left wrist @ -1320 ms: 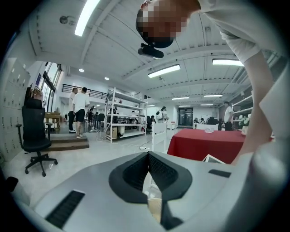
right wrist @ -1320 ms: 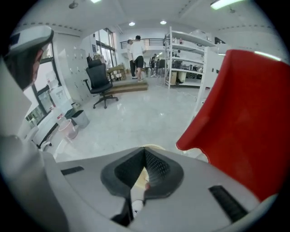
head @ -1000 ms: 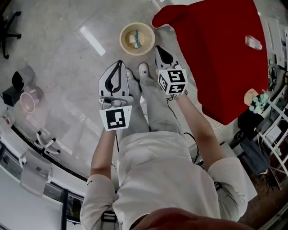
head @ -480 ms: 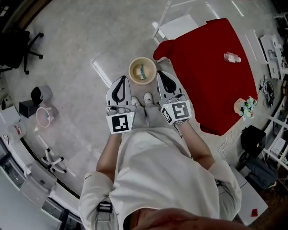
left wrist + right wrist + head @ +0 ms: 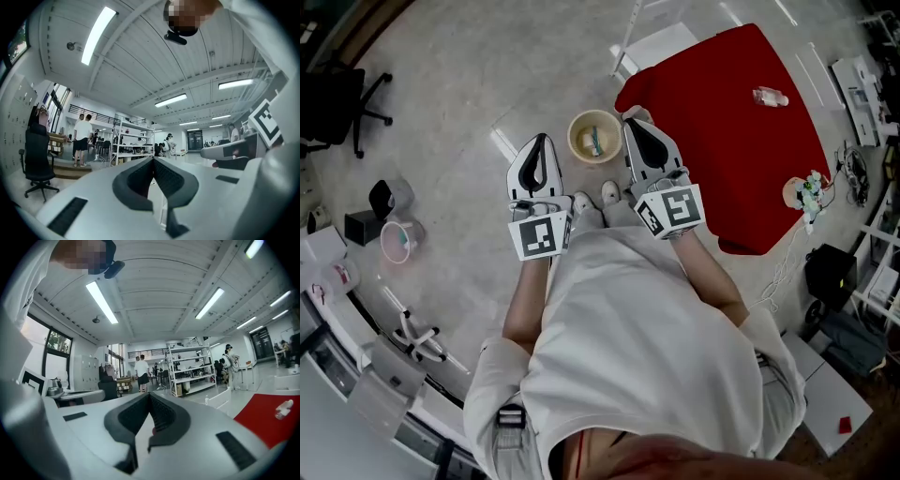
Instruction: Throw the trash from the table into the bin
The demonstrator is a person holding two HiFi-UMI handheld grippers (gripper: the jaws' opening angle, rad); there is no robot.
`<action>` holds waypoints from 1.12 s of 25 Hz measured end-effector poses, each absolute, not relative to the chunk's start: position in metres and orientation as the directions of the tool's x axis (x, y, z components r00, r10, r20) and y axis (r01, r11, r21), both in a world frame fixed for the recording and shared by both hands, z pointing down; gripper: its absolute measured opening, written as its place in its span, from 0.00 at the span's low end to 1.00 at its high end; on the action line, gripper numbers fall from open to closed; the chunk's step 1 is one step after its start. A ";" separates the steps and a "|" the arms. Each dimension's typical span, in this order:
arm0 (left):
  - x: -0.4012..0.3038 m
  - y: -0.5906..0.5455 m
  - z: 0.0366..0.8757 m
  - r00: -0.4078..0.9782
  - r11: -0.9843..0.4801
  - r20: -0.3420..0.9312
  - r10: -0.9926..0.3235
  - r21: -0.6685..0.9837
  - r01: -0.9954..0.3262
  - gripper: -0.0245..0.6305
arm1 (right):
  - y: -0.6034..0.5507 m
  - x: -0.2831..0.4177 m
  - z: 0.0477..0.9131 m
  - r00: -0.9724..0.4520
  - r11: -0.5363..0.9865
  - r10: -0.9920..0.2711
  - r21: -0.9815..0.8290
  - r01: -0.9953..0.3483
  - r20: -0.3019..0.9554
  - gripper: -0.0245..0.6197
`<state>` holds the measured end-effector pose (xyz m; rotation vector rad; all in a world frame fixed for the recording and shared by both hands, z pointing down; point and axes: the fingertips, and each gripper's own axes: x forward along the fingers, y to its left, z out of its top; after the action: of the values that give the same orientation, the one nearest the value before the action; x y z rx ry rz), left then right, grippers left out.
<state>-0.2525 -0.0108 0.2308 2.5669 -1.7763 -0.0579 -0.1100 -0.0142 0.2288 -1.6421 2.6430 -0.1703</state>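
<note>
Seen from overhead, the left gripper (image 5: pixel 541 141) and right gripper (image 5: pixel 631 124) flank the bin (image 5: pixel 574 141) at upper centre, with trash (image 5: pixel 595 143) inside it. A bottle (image 5: pixel 771 97) lies on the red table (image 5: pixel 722 141) at upper right. In the left gripper view the jaws are pressed together on nothing. The right gripper view shows the same, with the bottle at lower right.

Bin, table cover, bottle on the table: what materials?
Bin: cream, smooth, matte, probably plastic.
Table cover: red cloth, matte, hanging over the edges.
Bottle: clear, see-through, likely thin plastic.
</note>
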 end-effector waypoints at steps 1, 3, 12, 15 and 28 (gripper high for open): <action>-0.253 -0.009 0.228 0.356 -0.357 -0.035 -0.934 0.044 -0.933 0.05 | -0.012 -0.111 0.227 -0.447 0.441 -0.894 -0.104 -0.891 0.034 0.05; -0.254 -0.006 0.225 0.356 -0.359 -0.058 -0.933 0.038 -0.933 0.05 | -0.008 -0.114 0.225 -0.448 0.443 -0.893 -0.101 -0.891 0.029 0.05; -0.238 0.002 0.226 0.420 -0.423 -0.056 -0.906 0.038 -0.906 0.05 | 0.006 -0.095 0.223 -0.376 0.371 -0.926 -0.107 -0.922 0.030 0.05; -0.218 0.002 0.222 0.461 -0.463 -0.063 -0.885 0.032 -0.886 0.05 | 0.010 -0.073 0.223 -0.329 0.323 -0.944 -0.118 -0.939 0.032 0.05; -0.051 0.012 0.221 0.705 -0.706 -0.044 -0.708 -0.007 -0.709 0.05 | 0.054 0.076 0.236 -0.083 0.076 -0.996 -0.151 -0.986 0.037 0.05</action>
<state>-0.0508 0.0121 0.2214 2.9221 -1.2136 -0.0599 0.0763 0.0537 0.2362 -2.0747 2.2483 -0.2098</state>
